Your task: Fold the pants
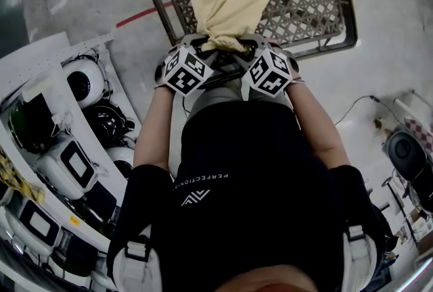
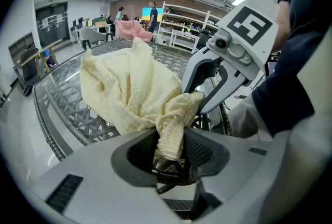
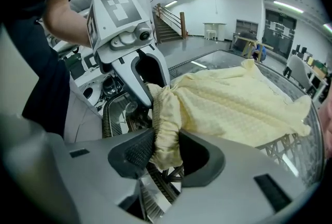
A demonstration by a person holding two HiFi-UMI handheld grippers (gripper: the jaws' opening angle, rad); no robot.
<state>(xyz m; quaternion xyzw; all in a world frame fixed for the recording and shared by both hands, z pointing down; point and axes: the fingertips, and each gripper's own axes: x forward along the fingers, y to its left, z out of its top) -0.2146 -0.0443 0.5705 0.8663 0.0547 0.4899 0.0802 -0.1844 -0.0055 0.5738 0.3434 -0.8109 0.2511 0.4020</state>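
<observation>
The person's two forearms [image 1: 150,132] reach forward and down, close together, so that the two grippers sit side by side, each tilted steeply downward with its marker cube [image 1: 184,71] facing up toward the head view.

The left gripper [image 2: 174,148] has its fingers clamped on the ribbed, elasticated waistband [image 2: 175,127] of the pants [image 2: 127,91]. A gathered fold of that band stands between the two ridged pads and fills the gap between them. The right gripper [image 3: 166,148] is closed the same way on another bunch of the same waistband, with cloth pressed against both pads. The two grips are just beside each other, so the band is drawn into a tight bundle between the two sets of fingertips. From each gripper view the other gripper's fingers show just past its own, touching the same bunch of cloth.

Beyond the fingertips the rest of the pale yellow pants fans out, loose and rumpled, lying on the lattice table [image 1: 318,10]. The gripped end is at the table's near edge, just under the fingers.

Counted: two grippers, two marker cubes, one pair of pants, one lattice table. Outward of the left gripper's fingers and lower in the head view, a white rack [image 1: 40,61] holds several rounded black and white devices; what they are cannot be told.
</observation>
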